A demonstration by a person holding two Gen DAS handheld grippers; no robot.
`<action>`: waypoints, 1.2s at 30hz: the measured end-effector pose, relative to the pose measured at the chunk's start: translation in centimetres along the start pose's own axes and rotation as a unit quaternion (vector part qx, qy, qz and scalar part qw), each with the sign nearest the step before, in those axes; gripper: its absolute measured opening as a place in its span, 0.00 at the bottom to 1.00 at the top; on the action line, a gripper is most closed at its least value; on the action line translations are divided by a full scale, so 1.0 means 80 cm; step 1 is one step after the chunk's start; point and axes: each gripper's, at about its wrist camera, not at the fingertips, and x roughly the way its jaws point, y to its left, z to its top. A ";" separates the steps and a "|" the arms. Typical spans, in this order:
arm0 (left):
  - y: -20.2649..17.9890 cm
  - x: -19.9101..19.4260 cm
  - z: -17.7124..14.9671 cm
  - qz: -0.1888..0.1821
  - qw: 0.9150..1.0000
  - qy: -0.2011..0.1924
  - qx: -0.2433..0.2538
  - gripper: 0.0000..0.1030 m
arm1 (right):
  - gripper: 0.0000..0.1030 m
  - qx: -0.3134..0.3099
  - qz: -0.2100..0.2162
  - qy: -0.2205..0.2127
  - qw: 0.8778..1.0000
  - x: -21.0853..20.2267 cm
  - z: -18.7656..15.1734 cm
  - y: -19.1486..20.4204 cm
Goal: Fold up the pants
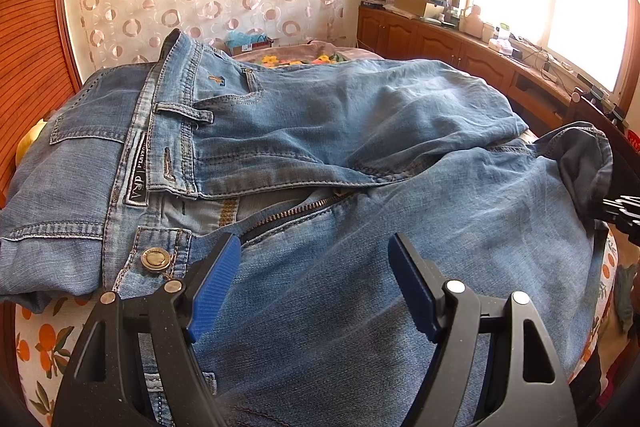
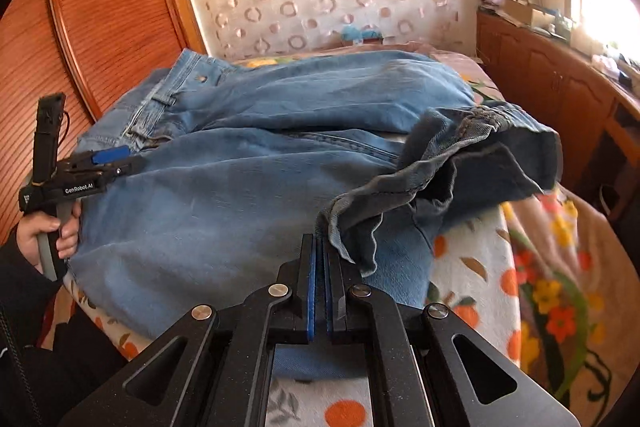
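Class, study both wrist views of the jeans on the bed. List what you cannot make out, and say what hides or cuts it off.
- Left wrist view: the waistband label lettering is partly hidden by the fly flap.
- Left wrist view: the jeans nearest part is covered by the left gripper body.
- Right wrist view: the right gripper fingers are shut on the hem; the pinched cloth is hidden.
- Windowsill clutter: too small, glare.

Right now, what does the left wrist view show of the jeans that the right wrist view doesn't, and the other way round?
Only the left wrist view shows the waistband label, the metal button, the open zipper and the left claw with its jaws apart over the denim.

Only the right wrist view shows the right claw shut on the leg hem, and the person's hand on the other claw's handle.

Both show the jeans spread on the floral bedcover.
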 end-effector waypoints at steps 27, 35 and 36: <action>0.103 -0.122 -0.106 0.045 0.996 -0.006 -0.071 0.75 | 0.47 0.140 -0.044 -0.008 0.989 -0.033 -0.035 -0.100; 0.108 -0.109 -0.131 0.018 0.995 0.012 -0.093 0.72 | 0.06 0.091 -0.063 -0.071 0.991 -0.076 -0.022 -0.087; 0.108 -0.109 -0.131 0.014 0.995 0.013 -0.095 0.64 | 0.06 0.088 -0.065 -0.080 0.991 -0.085 -0.024 -0.085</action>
